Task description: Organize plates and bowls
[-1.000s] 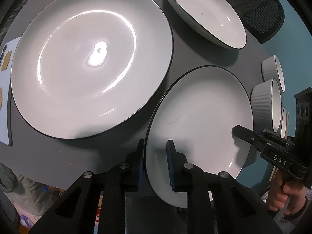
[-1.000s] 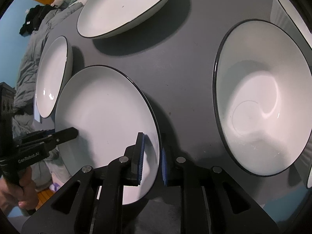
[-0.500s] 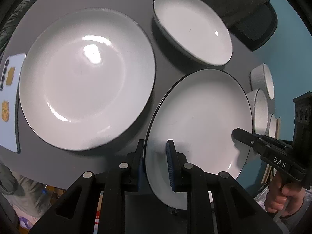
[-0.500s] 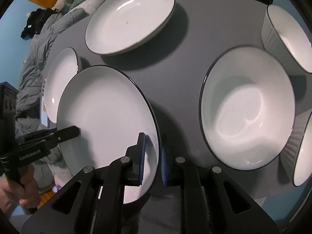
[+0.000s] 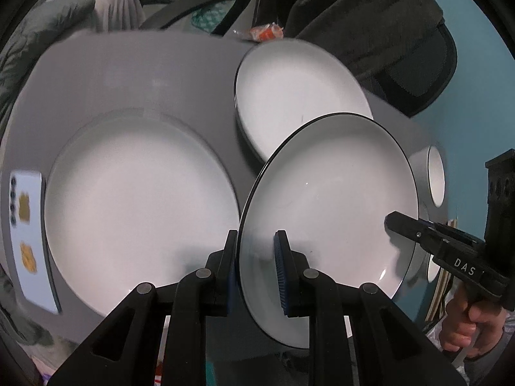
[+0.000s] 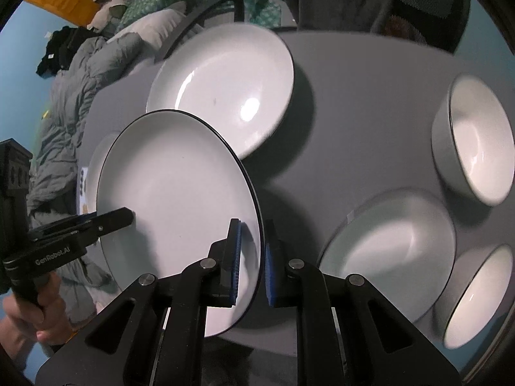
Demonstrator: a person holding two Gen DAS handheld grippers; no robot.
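- I see the grey table [image 5: 135, 74] filling both views, with white dishes spread across it.
- The large plate [image 5: 138, 212] lies flat on the table, to the left of my left gripper.
- The held plate [image 5: 328, 209] is up off the table, tilted, and pinched at opposite rims by both tools.
- A shallow dish [image 5: 296, 96] sits on the table just behind the held plate, partly covered by it.
- In the right wrist view a wide bowl [image 6: 389, 257] rests right of my right gripper, with a deeper bowl [image 6: 476, 141] beyond it and a third bowl [image 6: 479, 296] at the frame edge.
- My left gripper [image 5: 257, 276] is clamped narrow on the plate's near rim, one pad on each face.
- My right gripper [image 6: 252, 263] likewise grips the opposite rim between its blue pads.
- A phone [image 5: 29, 238] lies at the table's left edge.
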